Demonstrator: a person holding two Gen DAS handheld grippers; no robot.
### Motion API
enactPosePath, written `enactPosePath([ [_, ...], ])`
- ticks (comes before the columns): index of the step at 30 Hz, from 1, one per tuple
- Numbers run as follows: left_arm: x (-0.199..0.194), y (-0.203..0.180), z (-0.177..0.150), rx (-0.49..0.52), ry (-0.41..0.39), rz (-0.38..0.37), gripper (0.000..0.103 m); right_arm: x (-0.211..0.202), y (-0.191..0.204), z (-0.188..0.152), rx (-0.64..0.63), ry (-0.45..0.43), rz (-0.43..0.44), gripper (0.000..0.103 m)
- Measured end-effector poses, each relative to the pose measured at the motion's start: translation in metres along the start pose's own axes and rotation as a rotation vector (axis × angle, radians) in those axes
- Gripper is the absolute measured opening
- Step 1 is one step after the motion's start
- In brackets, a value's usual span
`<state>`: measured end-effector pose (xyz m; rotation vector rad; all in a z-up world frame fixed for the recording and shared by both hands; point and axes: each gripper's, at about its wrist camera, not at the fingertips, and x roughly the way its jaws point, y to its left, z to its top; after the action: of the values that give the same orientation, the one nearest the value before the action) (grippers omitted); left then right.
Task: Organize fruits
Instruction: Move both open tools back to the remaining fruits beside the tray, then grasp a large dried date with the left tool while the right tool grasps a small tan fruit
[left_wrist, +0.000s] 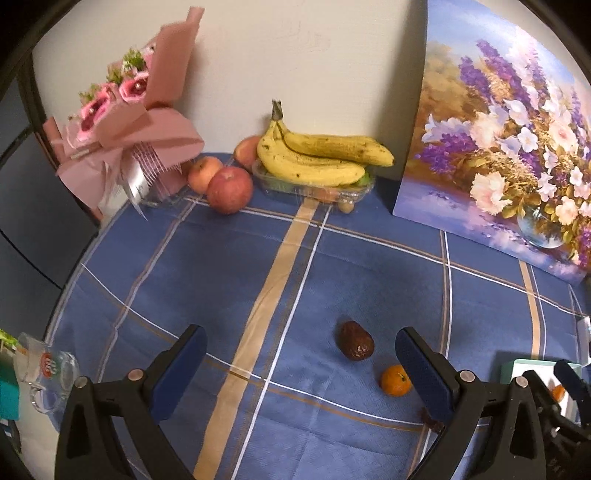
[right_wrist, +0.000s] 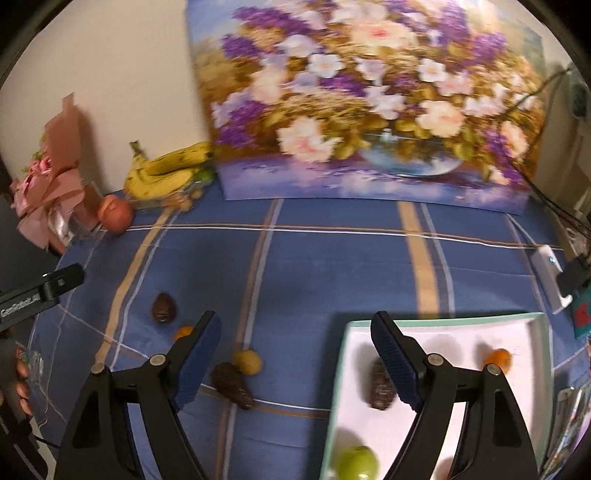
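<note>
Both tongs spread, nothing between them. Left tongs (left_wrist: 301, 360) hover over the table (left_wrist: 221, 266); a brown date (left_wrist: 356, 340) and small orange (left_wrist: 396, 380) lie loose there. Right tongs (right_wrist: 295, 356) straddle the white tray (right_wrist: 461, 332) edge. Date looks light, soft, wrinkled; pinch gently across its middle.

Warm, dim indoor light. The left wrist view is fairly sharp; the right wrist view is smeared by motion blur, worst on the flower painting (right_wrist: 369, 99) at 12 o'clock. Soft shadows lie on the blue tablecloth (left_wrist: 207, 266) near centre. Fisheye bending curves every edge, with black corners.
</note>
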<state>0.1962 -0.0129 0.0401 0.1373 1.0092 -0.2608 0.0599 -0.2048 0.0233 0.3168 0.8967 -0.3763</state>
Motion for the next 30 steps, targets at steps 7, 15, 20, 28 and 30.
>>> enactPosePath([
  [7, 0.029, -0.005, -0.006, -0.009, 0.049, -0.028, 0.103, 0.017, 0.012, -0.003, 0.005, 0.028, 0.023, 0.084],
  [15, 0.059, -0.015, -0.013, -0.009, 0.089, -0.051, 0.103, 0.049, 0.008, -0.014, 0.034, 0.116, 0.026, 0.084],
  [20, 0.077, -0.024, -0.017, -0.014, 0.091, -0.094, 0.103, 0.068, 0.004, -0.024, 0.065, 0.166, 0.042, 0.084],
  [28, 0.106, -0.026, -0.028, -0.098, 0.145, -0.208, 0.071, 0.085, 0.011, -0.035, 0.066, 0.194, 0.087, 0.064],
  [30, 0.111, -0.025, -0.03, -0.119, 0.15, -0.219, 0.066, 0.088, 0.014, -0.036, 0.064, 0.198, 0.107, 0.059],
])
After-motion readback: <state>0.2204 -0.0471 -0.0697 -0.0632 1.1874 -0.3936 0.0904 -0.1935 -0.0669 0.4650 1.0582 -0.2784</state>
